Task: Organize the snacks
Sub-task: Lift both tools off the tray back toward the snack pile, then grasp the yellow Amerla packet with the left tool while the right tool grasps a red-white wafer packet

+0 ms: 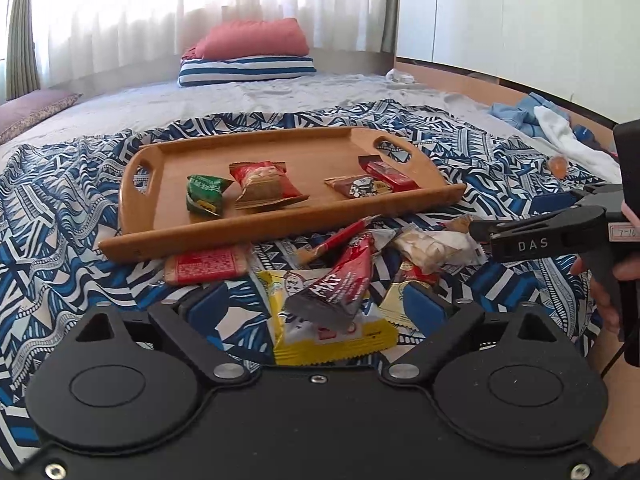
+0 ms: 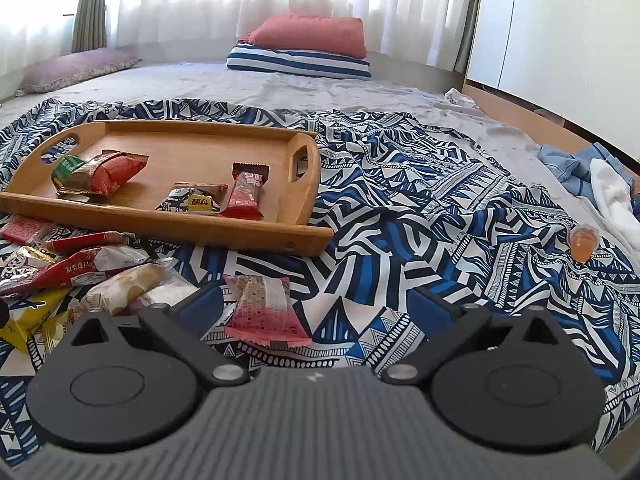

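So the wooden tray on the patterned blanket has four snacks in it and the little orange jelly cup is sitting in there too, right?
Not quite. The orange jelly cup is not in the wooden tray; it sits alone on the patterned blanket, well off to the tray's right. The right wrist view shows this. The tray does hold four snacks.

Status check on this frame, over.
Left gripper open over the loose snack pile. Right gripper open over pink wafer pack. Tray holds four snacks. Nothing blocking.

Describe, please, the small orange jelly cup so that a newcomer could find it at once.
Start at the wooden tray on the blue patterned blanket. Look far right, toward the crumpled white cloth. The small translucent orange jelly cup sits alone there, the only round, unwrapped-looking snack.
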The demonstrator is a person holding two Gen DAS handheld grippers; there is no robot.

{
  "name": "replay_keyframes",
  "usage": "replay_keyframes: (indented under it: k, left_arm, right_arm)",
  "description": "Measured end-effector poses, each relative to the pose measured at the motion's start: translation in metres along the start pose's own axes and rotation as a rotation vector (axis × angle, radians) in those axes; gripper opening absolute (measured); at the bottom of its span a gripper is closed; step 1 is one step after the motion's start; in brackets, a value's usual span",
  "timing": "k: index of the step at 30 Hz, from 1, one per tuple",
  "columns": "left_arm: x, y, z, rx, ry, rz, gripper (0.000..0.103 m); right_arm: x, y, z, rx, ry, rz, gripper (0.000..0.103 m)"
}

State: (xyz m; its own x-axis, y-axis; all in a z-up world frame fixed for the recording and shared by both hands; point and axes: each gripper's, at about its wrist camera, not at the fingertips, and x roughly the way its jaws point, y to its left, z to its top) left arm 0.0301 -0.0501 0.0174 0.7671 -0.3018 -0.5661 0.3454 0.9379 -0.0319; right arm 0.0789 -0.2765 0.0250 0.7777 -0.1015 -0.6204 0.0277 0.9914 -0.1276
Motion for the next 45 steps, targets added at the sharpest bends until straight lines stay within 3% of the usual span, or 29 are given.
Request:
replay_keyframes:
  k: [2, 4, 6, 14, 25, 26, 28, 30, 33, 35, 37, 45]
  left_arm:
    - [0.003, -0.001, 0.000, -0.010, 0.010, -0.009, 0.083]
    - [0.006, 0.000, 0.000, -0.019, 0.027, -0.024, 0.065]
    - [0.010, 0.001, -0.001, -0.030, 0.054, -0.034, 0.060]
    - [0.019, -0.004, -0.002, -0.026, 0.061, -0.002, 0.061]
    - [0.032, 0.000, -0.001, -0.072, 0.087, 0.013, 0.070]
    - [0.033, 0.001, 0.000, -0.076, 0.087, 0.014, 0.068]
    - [0.031, 0.002, 0.001, -0.084, 0.083, 0.021, 0.053]
    - [0.027, 0.002, 0.004, -0.087, 0.082, 0.023, 0.051]
    - [0.020, 0.004, 0.005, -0.090, 0.077, 0.016, 0.050]
    - [0.015, 0.006, 0.005, -0.088, 0.067, 0.028, 0.050]
    - [0.009, 0.009, 0.005, -0.083, 0.058, 0.042, 0.050]
    - [-0.008, 0.029, 0.010, -0.110, 0.024, 0.104, 0.050]
  right_arm:
    - [0.001, 0.000, -0.002, -0.006, 0.001, -0.005, 0.103]
    - [0.001, -0.001, -0.004, -0.007, 0.001, -0.005, 0.103]
    - [0.002, -0.001, -0.004, -0.004, 0.001, -0.002, 0.103]
    - [0.008, 0.004, 0.000, -0.014, 0.001, -0.001, 0.103]
    - [0.015, 0.005, 0.000, 0.014, 0.010, 0.007, 0.103]
    - [0.015, 0.005, 0.000, 0.019, 0.012, 0.008, 0.103]
    - [0.017, 0.005, -0.001, 0.030, 0.017, 0.011, 0.103]
    - [0.016, 0.004, 0.000, 0.039, 0.022, 0.027, 0.102]
    - [0.011, 0.003, 0.000, 0.049, 0.021, 0.083, 0.080]
    - [0.009, 0.007, 0.001, 0.041, 0.022, 0.084, 0.057]
    - [0.006, 0.011, 0.002, 0.027, 0.016, 0.089, 0.044]
    - [-0.003, 0.021, 0.004, -0.005, -0.009, 0.093, 0.036]
